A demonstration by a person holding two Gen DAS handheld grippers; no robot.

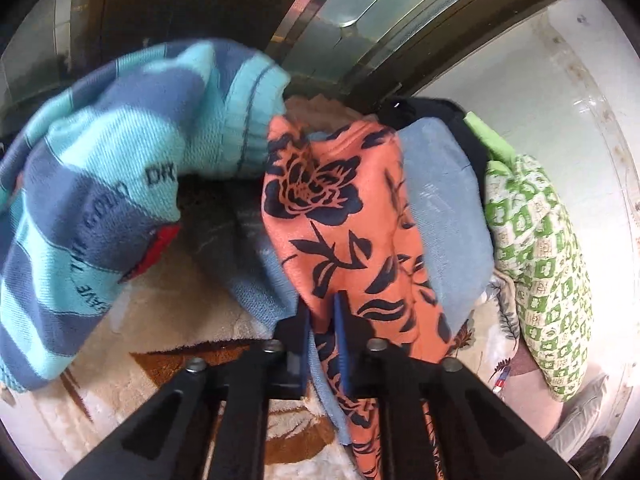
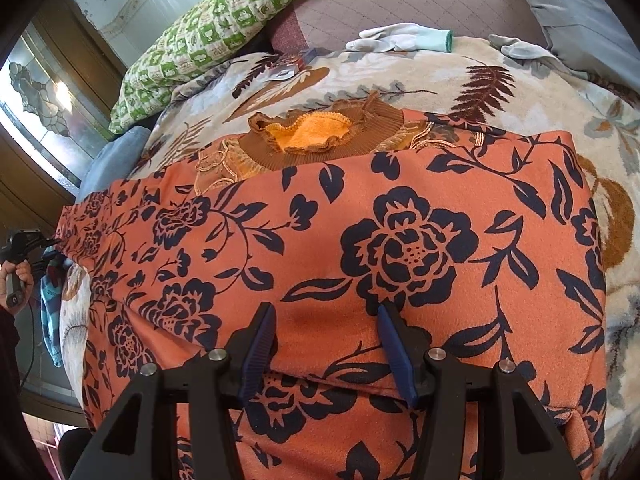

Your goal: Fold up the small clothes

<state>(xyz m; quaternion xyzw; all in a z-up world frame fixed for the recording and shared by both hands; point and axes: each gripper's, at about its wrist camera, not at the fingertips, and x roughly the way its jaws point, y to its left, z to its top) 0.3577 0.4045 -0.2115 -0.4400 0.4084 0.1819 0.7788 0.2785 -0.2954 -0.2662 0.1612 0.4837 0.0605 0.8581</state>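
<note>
An orange garment with dark blue flowers (image 2: pixel 360 248) lies spread over the leaf-patterned blanket (image 2: pixel 460 76). My right gripper (image 2: pixel 326 336) is open, its blue pads (image 2: pixel 260 344) resting on the cloth near its front fold. My left gripper (image 1: pixel 324 320) is shut on the edge of the same orange garment (image 1: pixel 344 216), which hangs lifted in front of it. In the right wrist view the left gripper (image 2: pixel 28 246) shows at the far left, holding the cloth's corner. A brown and orange knit top (image 2: pixel 316 140) lies beyond the orange garment.
A teal and blue striped knit (image 1: pixel 92 200) hangs at the left. A light blue cloth (image 1: pixel 444 216) and a green checked pillow (image 2: pixel 216 36) lie by the window. White gloves (image 2: pixel 400 38) lie at the far side of the bed.
</note>
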